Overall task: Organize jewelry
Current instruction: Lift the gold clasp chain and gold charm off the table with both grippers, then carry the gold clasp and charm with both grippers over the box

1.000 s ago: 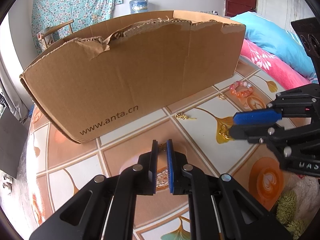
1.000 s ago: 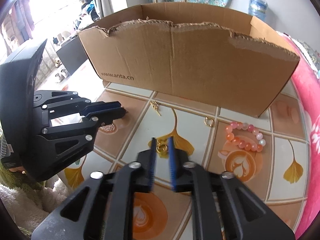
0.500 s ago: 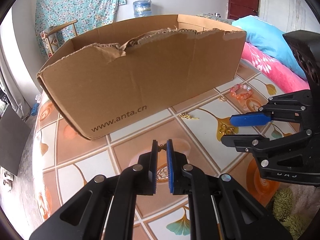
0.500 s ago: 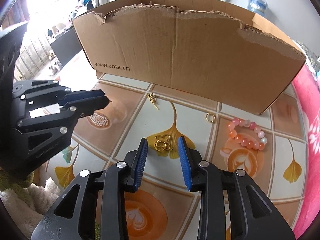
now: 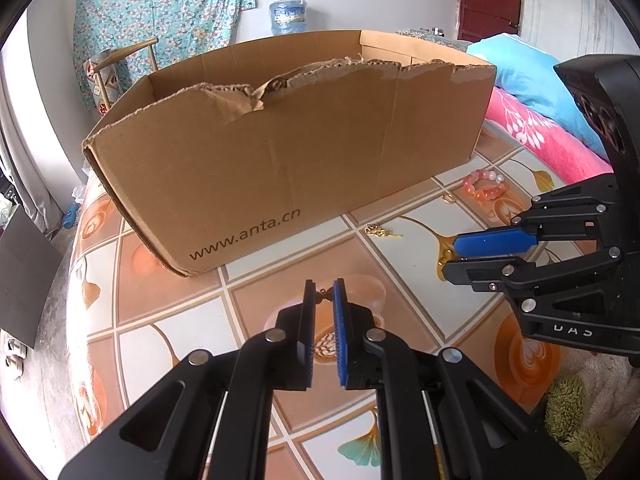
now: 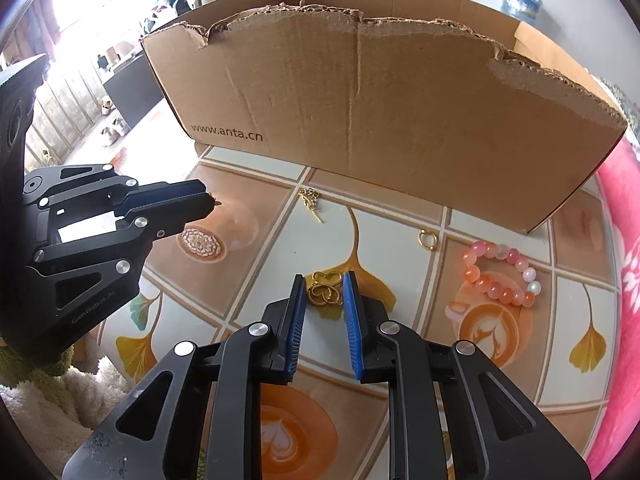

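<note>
Left gripper (image 5: 325,289) has its jaws nearly pressed together, pinching a tiny dark-and-gold jewelry piece (image 5: 325,295) at the very tips; too small to tell what kind. It hangs above the patterned tablecloth (image 5: 168,300), just in front of the cardboard box (image 5: 280,160).

Right gripper (image 6: 322,286) sits low over the cloth with its jaws just closing in, blue pads flanking a gold heart-link charm (image 6: 325,289) that lies on a yellow ginkgo-leaf print. The left pad looks to be touching the charm, a sliver of gap shows at the right pad; the charm is on the cloth, not lifted.

Farther out on the cloth: a small gold chain piece (image 6: 311,202) near the box's front wall, a gold ring (image 6: 426,237) to the right of it, and a pink-orange bead bracelet (image 6: 502,274) further right, all apart from each other and outside the box.

The box is open-topped, its front edge torn, with "www.anta.cn" printed on it. A pink floral blanket (image 6: 624,248) lies along the right edge. A floral curtain (image 5: 160,12) and a water jug (image 5: 287,16) stand behind the box.
</note>
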Available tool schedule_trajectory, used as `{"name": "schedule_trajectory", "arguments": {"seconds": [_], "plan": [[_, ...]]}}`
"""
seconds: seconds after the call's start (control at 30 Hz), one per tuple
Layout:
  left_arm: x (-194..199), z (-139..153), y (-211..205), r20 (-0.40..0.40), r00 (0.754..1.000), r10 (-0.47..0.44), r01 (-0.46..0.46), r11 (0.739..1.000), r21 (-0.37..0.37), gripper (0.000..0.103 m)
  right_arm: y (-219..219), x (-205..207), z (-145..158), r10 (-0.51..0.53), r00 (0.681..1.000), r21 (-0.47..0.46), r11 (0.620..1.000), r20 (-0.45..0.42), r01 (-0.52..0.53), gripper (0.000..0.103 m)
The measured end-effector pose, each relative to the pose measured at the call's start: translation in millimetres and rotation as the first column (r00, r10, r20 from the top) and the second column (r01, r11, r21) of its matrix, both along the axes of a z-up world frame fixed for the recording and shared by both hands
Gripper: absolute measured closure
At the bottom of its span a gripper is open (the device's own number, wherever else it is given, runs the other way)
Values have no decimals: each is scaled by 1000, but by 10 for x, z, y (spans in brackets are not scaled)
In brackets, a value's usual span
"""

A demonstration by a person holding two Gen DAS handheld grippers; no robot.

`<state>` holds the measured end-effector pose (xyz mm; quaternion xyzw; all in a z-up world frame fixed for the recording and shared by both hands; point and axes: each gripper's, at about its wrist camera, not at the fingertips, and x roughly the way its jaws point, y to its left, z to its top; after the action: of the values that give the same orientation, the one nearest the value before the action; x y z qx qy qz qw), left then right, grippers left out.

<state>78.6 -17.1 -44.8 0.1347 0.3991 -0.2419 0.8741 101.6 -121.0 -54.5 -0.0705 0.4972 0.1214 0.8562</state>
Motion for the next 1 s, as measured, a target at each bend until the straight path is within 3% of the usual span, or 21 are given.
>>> {"name": "schedule_trajectory", "arguments": {"seconds": [0.1, 0.67, 0.8, 1.0], "plan": [[-4, 3, -2, 2, 1000, 0, 0, 1000, 2, 95, 43, -3, -15, 12, 1000, -16, 1000, 14, -12, 92], [-142, 182, 52, 42, 999, 15, -15, 1000, -4, 95, -270, -54, 109, -22, 999, 105, 994, 31, 19, 92], [-220, 445, 144, 87, 996, 16, -13, 999, -36, 95, -311, -139, 450, -8, 996, 120, 993, 84, -2, 92], [-228, 1080, 260, 197, 980, 0, 28, 990, -137, 95, -335, -150, 1155, 29, 965, 159, 985, 260, -73, 92]]}}
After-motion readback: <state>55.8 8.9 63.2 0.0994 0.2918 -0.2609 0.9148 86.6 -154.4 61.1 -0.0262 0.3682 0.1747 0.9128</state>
